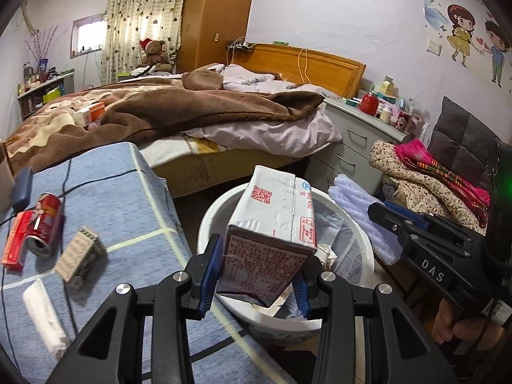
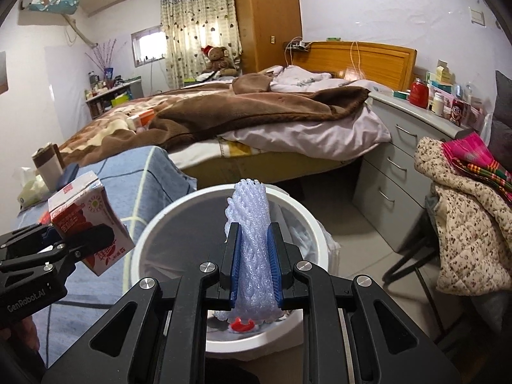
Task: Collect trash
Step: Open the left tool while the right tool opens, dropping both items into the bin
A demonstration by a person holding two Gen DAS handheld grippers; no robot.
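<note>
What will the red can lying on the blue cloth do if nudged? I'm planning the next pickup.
The red can lies on its side, so it would probably roll. Its open end suggests it is empty, hence likely light. Its thin wall may dent under a hard squeeze.

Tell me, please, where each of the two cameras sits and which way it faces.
Left wrist: on the left gripper, looking forward and down along its fingers, which clamp a milk carton over the white bin; the right gripper shows at right.
Right wrist: on the right gripper, aimed the same way, fingers clamping foam netting over the bin; the left gripper shows at left.
Shared: bin, carton, netting, blue cloth, bed.
</note>
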